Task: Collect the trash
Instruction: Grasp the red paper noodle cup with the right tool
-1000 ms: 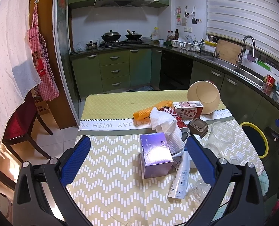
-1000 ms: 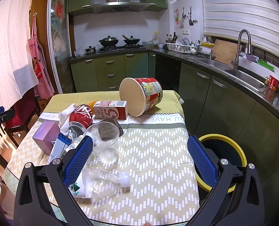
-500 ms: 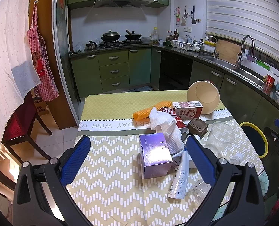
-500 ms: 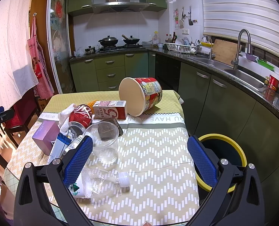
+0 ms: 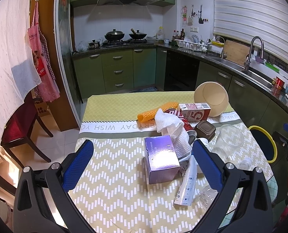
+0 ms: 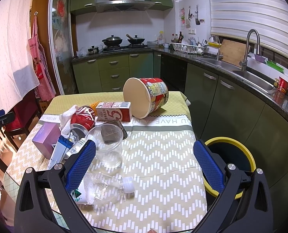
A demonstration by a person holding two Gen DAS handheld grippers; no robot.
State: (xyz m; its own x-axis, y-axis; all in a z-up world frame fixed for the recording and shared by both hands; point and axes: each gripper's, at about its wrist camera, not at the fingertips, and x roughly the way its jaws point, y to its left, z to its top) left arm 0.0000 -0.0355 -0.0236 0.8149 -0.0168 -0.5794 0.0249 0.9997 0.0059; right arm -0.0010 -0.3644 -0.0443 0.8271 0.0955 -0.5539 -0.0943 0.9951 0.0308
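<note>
Your trash sits heaped on the counter (image 6: 163, 155): purple box (image 5: 161, 162), crumpled tissue (image 5: 173, 130), red can (image 6: 83, 117), milk carton (image 6: 113, 114), clear cup (image 6: 108, 147), crushed bottle (image 6: 103, 189); yellow-rimmed bin (image 6: 247, 157) just beside the counter; your left gripper (image 5: 144, 163) and right gripper (image 6: 144, 161) both have fingers spread wide, holding nothing.

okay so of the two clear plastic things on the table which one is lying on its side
The clear plastic bottle, nearest the right gripper: it lies flat, white cap pointing right. The clear cup beyond it stands upright, mouth up.
</note>
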